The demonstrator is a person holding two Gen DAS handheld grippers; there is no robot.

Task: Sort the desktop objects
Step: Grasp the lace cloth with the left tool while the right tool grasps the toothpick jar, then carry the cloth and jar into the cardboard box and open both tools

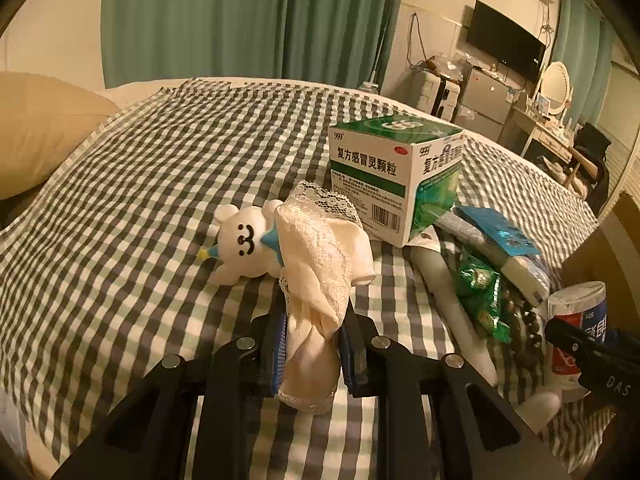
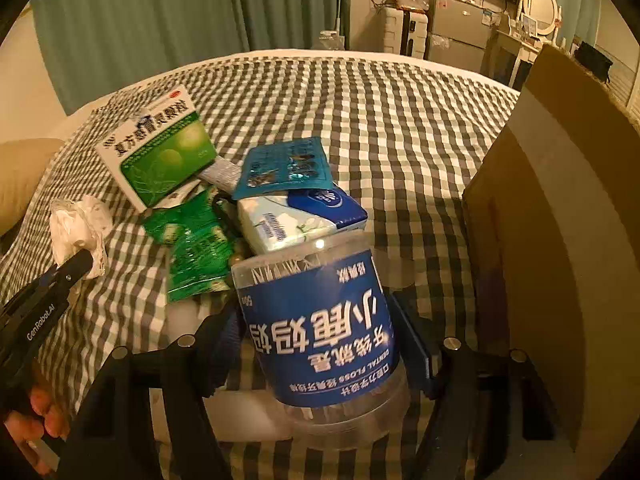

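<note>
My left fingers (image 1: 312,344) are pinched nearly together on a cream lace-trimmed cloth (image 1: 320,264), bunched between the pads; a white plush bear (image 1: 244,240) lies just beyond the tips. My right fingers (image 2: 320,344), fairly wide, clamp a dental floss jar (image 2: 320,336) on both sides, with the cardboard box (image 2: 560,240) to their right.

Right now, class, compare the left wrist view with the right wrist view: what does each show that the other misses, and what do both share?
Only the left wrist view shows the white plush toy and the left gripper pinching the cream lace cloth. Only the right wrist view shows the cardboard box and the right gripper around the dental floss jar. Both show the green medicine box, the tissue pack, the green sachets and the checked cover.
</note>
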